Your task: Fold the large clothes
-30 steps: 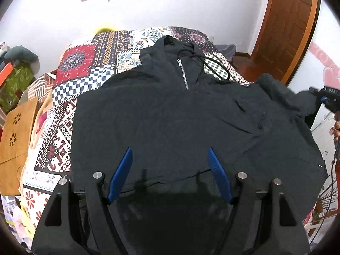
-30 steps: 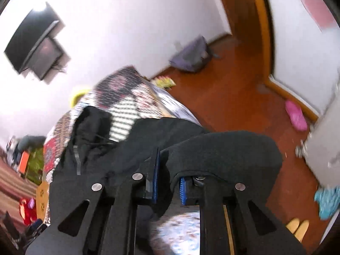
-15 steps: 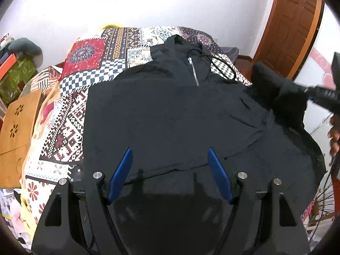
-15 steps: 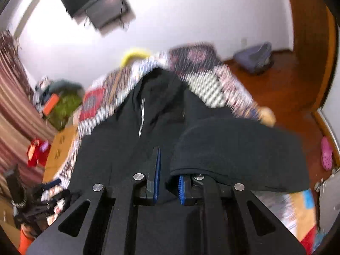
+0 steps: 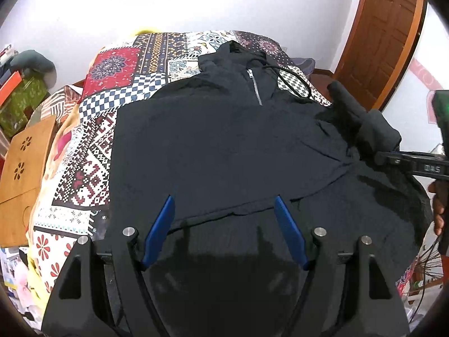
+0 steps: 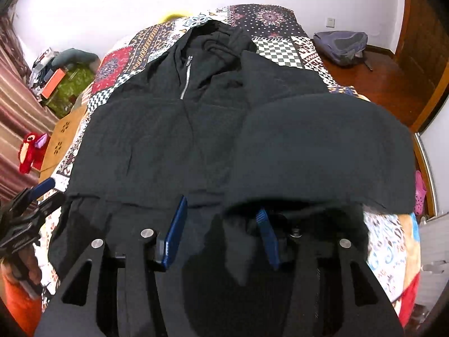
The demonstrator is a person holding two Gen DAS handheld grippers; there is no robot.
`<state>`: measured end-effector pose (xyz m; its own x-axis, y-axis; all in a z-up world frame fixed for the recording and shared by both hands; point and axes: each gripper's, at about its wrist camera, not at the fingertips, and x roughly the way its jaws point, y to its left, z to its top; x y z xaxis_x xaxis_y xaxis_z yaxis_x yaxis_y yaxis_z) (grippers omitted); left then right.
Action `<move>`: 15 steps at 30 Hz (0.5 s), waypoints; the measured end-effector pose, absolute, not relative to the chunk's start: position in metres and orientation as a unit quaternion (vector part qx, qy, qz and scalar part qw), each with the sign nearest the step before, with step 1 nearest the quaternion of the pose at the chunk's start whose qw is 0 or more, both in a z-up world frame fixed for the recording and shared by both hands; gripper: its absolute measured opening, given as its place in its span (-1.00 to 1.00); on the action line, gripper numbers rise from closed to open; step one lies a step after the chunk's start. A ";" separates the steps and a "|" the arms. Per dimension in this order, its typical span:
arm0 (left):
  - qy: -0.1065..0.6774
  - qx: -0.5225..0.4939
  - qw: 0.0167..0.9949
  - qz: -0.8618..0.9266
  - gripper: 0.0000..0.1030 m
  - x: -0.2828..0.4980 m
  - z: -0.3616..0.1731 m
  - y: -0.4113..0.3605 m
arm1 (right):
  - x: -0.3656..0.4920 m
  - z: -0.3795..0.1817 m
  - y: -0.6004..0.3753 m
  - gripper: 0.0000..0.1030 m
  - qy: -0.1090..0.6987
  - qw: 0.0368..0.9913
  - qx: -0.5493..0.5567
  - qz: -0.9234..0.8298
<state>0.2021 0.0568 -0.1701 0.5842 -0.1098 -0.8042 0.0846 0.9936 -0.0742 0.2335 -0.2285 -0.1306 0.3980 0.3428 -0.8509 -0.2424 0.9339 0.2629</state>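
Note:
A large black zip-neck hoodie [image 5: 224,146] lies face up on a patchwork bedspread [image 5: 118,67], hood toward the wall. My left gripper [image 5: 224,207] is open and empty, hovering over the hem. My right gripper [image 6: 221,210] has its jaws apart; the folded-in right sleeve [image 6: 322,151] drapes over its right finger. In the left wrist view the right gripper [image 5: 407,163] comes in from the right edge by that sleeve [image 5: 362,123]. The hoodie [image 6: 157,140] also fills the right wrist view.
A wooden stand [image 5: 22,154] sits left of the bed. A wooden door [image 5: 387,28] is at the back right. A grey backpack [image 6: 342,45] lies on the wooden floor. A red plush toy [image 6: 31,151] and clutter lie at the left.
My right gripper carried the sleeve from off the bed's right side in over the hoodie's body and its jaws have opened. My left gripper stayed open over the hem.

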 end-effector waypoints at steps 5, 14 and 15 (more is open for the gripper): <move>0.454 -0.008 0.889 -0.059 0.41 0.205 -0.171 0.049 | 0.221 -0.116 -0.249 -0.10 0.504 0.844 0.085 0.160; 0.457 0.005 0.888 -0.054 0.41 0.209 -0.176 0.036 | 0.221 -0.114 -0.326 -0.07 0.471 0.864 0.165 0.068; 0.458 0.008 0.887 -0.054 0.41 0.209 -0.177 0.034 | 0.222 -0.117 -0.334 -0.07 0.471 0.861 0.183 0.062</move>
